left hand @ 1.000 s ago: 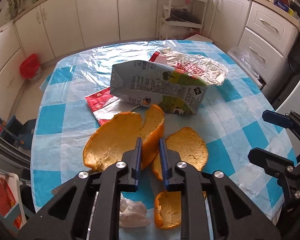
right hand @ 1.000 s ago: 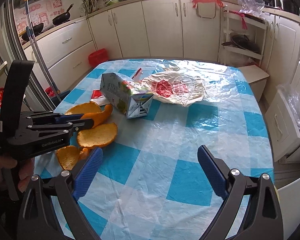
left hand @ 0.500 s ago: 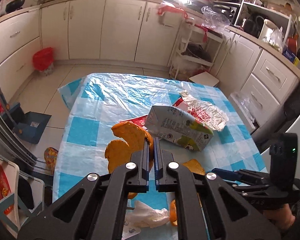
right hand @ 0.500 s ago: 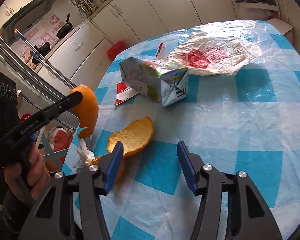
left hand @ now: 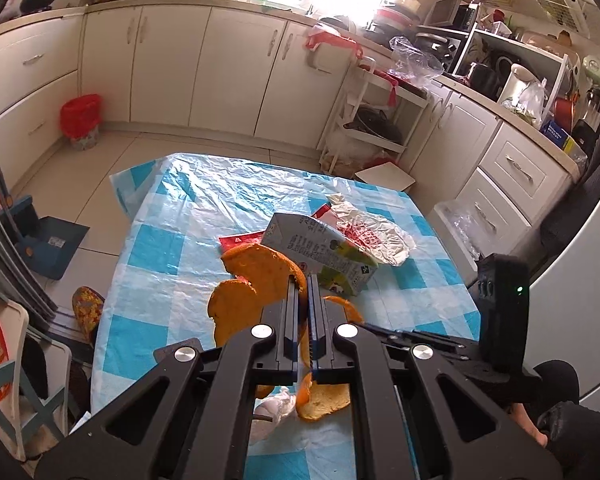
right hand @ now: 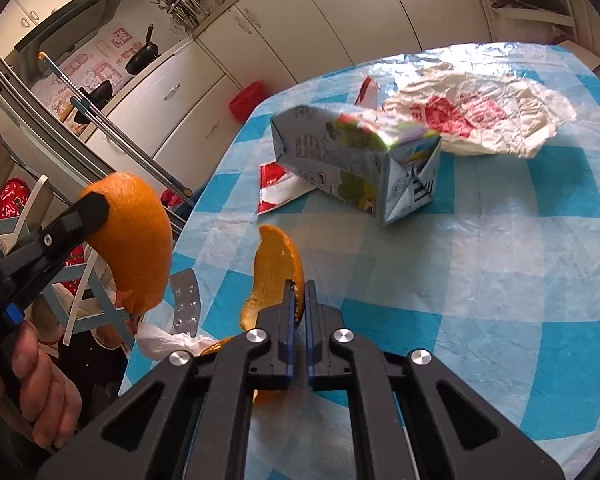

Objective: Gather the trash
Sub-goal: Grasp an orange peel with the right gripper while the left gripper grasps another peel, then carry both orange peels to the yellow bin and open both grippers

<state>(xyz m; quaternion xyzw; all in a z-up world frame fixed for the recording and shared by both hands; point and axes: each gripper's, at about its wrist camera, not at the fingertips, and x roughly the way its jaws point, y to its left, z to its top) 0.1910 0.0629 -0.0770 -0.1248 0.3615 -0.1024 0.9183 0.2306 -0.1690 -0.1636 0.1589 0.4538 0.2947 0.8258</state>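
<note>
My left gripper (left hand: 303, 280) is shut on a large orange peel (left hand: 256, 280) and holds it up above the table's left side; the same peel (right hand: 136, 240) shows in the right wrist view. My right gripper (right hand: 299, 285) is shut on a second orange peel (right hand: 276, 268), lifted off the blue-checked tablecloth (right hand: 480, 280). Another peel piece (left hand: 324, 398) and a white tissue (left hand: 274, 410) lie at the near edge. A flattened carton (right hand: 352, 160), a red wrapper (right hand: 276, 184) and a crumpled white-red bag (right hand: 476, 116) lie further back.
A chair (left hand: 12, 368) stands at the table's left. A red bin (left hand: 80, 120) sits on the floor by the cabinets, and a blue dustpan (left hand: 48, 244) lies nearer. Cabinets and a shelf rack (left hand: 376, 120) ring the room.
My left gripper has lifted the large peel higher off the table. My right gripper has moved in, closed on the second peel and raised it.
</note>
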